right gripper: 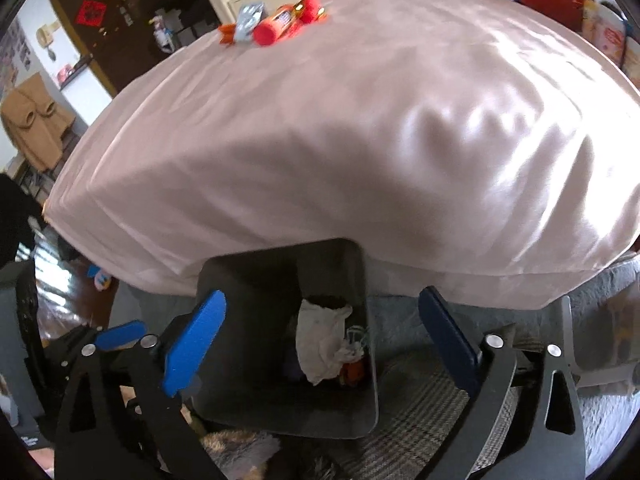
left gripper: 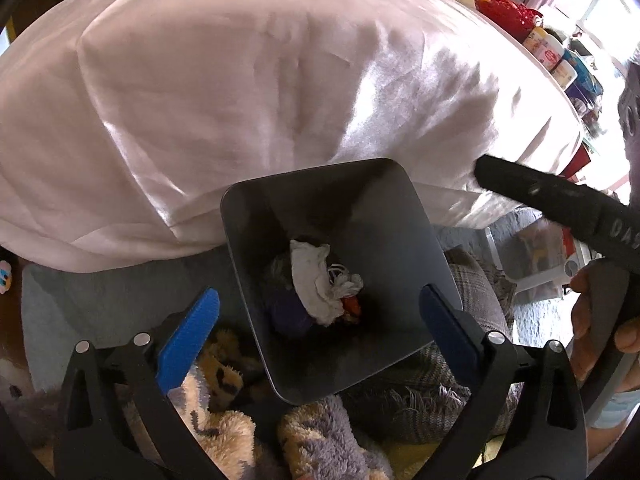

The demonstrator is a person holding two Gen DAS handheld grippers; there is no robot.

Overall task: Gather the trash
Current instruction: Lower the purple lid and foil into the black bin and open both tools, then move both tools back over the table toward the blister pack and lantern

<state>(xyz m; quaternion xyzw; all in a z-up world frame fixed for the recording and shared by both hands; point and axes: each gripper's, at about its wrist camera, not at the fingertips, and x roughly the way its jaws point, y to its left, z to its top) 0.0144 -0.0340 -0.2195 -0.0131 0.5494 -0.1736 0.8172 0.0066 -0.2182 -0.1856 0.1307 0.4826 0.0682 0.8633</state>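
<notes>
Both cameras look down into the dark grey bin (left gripper: 340, 208), and its floor is hard to read: the bottom sits in shadow, with a dark purplish lump (left gripper: 288, 312) at the lower left that cannot be identified. The bin's near rim is cut off behind the tongs in the right wrist view, and its base is hidden among fluffy fabric (left gripper: 224, 432) and a plaid cloth (left gripper: 472, 280).

On top of the pile lies the trash: a crumpled white tissue (left gripper: 316, 280), creased and bunched, with a frayed white stringy bit (left gripper: 344, 276) at its right edge and a small orange-red scrap (left gripper: 352, 306) peeking out beneath. From the right wrist the same tissue (right gripper: 324, 340) leans against the bin's right wall (right gripper: 370, 340).

The left tongs (left gripper: 320, 312) stand wide, blue pads spread to either side of the bin mouth, nothing between them. The right tongs (right gripper: 320, 336) are spread wide too, empty, poised above the bin.

At the right edge of the left view a hand (left gripper: 596, 312) grips a grey handle, only partly in frame, with a black bar (left gripper: 560, 204) crossing above it.

Behind the bin, the bench (right gripper: 360, 140) under a pale satin cloth carries a red tube (right gripper: 280, 24) and a silvery packet (right gripper: 248, 20) at its far edge, small and blurred.
</notes>
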